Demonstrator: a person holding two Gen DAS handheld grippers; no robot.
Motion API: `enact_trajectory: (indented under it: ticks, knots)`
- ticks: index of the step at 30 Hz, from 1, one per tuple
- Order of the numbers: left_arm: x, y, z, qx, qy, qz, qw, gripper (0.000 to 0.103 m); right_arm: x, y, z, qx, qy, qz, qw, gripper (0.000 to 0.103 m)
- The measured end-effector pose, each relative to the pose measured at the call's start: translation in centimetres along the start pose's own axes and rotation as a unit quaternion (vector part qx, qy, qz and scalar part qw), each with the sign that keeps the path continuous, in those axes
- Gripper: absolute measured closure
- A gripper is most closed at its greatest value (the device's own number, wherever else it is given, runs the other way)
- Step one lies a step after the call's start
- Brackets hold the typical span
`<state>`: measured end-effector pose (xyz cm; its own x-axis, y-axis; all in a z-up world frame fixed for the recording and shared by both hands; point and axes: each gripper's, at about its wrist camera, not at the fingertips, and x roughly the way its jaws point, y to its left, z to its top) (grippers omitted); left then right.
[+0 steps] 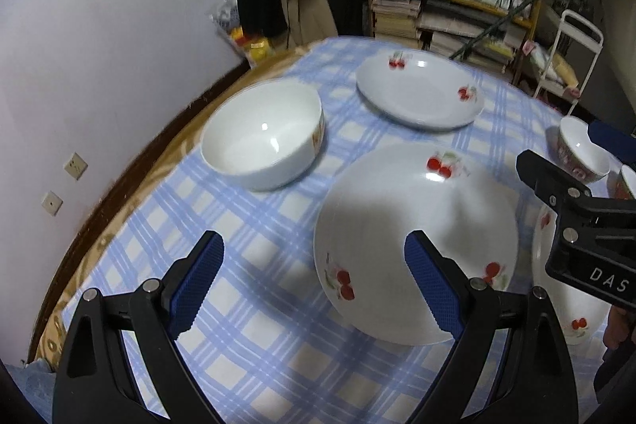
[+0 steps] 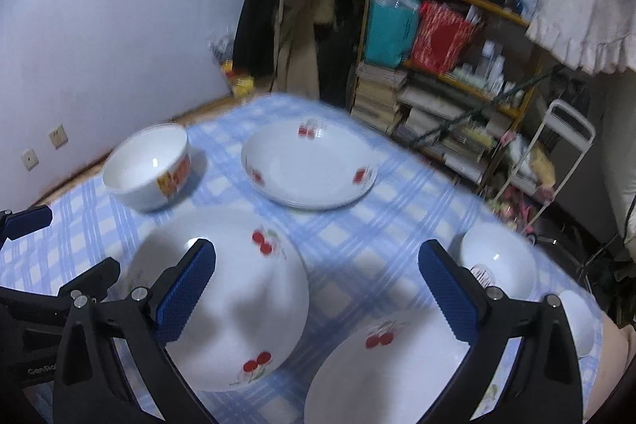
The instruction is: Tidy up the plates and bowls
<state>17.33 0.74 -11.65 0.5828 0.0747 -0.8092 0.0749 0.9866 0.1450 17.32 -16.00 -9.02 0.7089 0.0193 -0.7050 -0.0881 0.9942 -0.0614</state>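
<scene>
Both the left gripper point(image 1: 314, 281) and the right gripper point(image 2: 318, 289) hover spread and empty above the checked tablecloth point(image 1: 246, 225). The nearest cherry plate point(image 1: 413, 241) lies at about 1 o'clock of the left fingers, with a big white bowl point(image 1: 262, 134) at 11 o'clock. The plate looks glazed, stiff, slippery and breakable, so I judge its rim the only hold; open cloth lies to 9 o'clock, though the table edge curves close there.

2 wrist cams, shared table point(image 1: 254, 304).
</scene>
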Motion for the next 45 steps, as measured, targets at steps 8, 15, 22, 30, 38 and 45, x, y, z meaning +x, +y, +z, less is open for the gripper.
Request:
enact_trajectory:
  ticks: [8,15,22,30,38,45]
  knots:
    - [2.6,-0.6,-0.9,0.007,0.045,0.001,0.9989,0.012,4.1,0.0,-2.0,-0.009,0.064,0.016,0.998,0.0]
    - [4.6,-1.2,-1.4,0.012,0.077,-0.002,0.9969,0.012,6.2,-0.8,-2.8,0.003,0.098,0.026,0.995,0.0]
    - [5.8,-1.3,-1.8,0.01,0.098,-0.005,0.9951,0.012,6.9,-0.8,-3.1,0.0,0.101,0.033,0.994,0.001]
    - [6.5,-0.6,-1.8,-0.008,0.107,-0.02,0.9941,0.013,7.9,-0.2,-3.5,0.002,0.126,0.05,0.991,0.029]
    - [7.4,-0.8,-2.1,-0.011,0.117,-0.037,0.9924,0.017,8.6,-0.1,-4.0,0.008,0.142,0.086,0.986,0.066]
    - [8.6,-1.3,-2.5,-0.009,0.13,-0.049,0.9902,0.031,9.3,0.0,-4.3,0.01,0.152,0.101,0.983,0.08]
